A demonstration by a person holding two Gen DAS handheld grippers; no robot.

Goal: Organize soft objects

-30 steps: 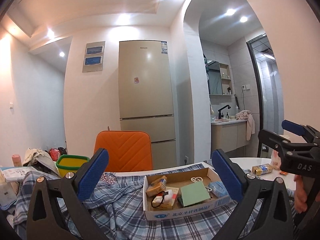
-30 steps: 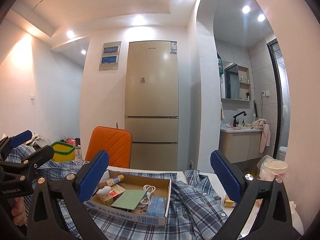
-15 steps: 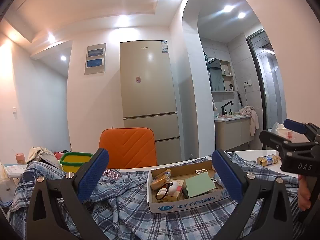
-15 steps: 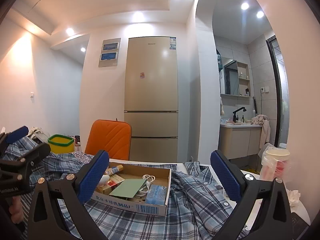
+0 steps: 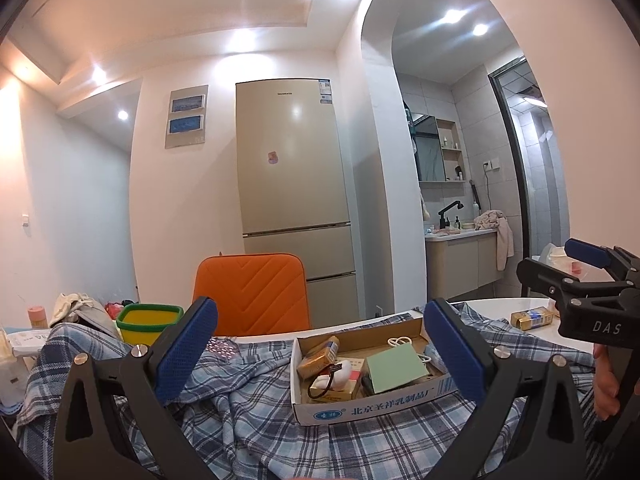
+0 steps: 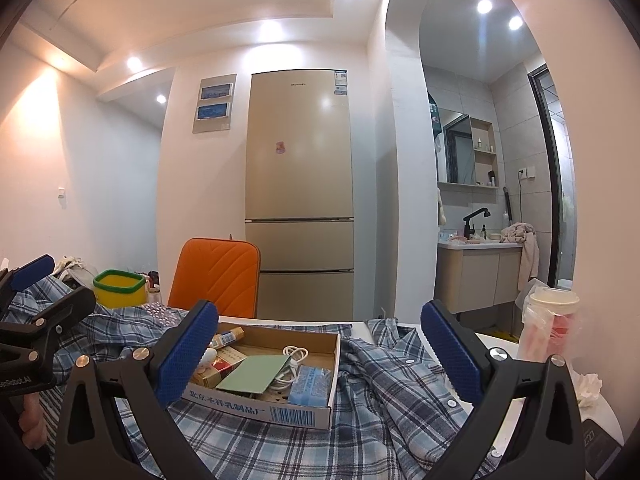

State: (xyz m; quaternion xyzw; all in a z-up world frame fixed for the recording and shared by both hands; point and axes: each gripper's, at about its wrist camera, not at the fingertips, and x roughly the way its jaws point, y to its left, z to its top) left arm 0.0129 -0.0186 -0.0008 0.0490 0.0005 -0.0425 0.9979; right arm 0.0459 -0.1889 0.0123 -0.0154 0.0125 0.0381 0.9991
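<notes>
Cardboard box (image 6: 280, 410) atop plaid shirt (image 6: 384, 392)

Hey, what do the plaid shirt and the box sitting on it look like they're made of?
Shirt: looks like soft woven cotton, matte, judging by its limp folds, plaid weave and small buttons. Box: thin cardboard, brown and raw inside, white printed outside, with cut edges showing.

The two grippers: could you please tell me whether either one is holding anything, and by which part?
Nothing is held. The left gripper and right gripper are both open above the plaid shirt, with nothing between their fingers.
</notes>
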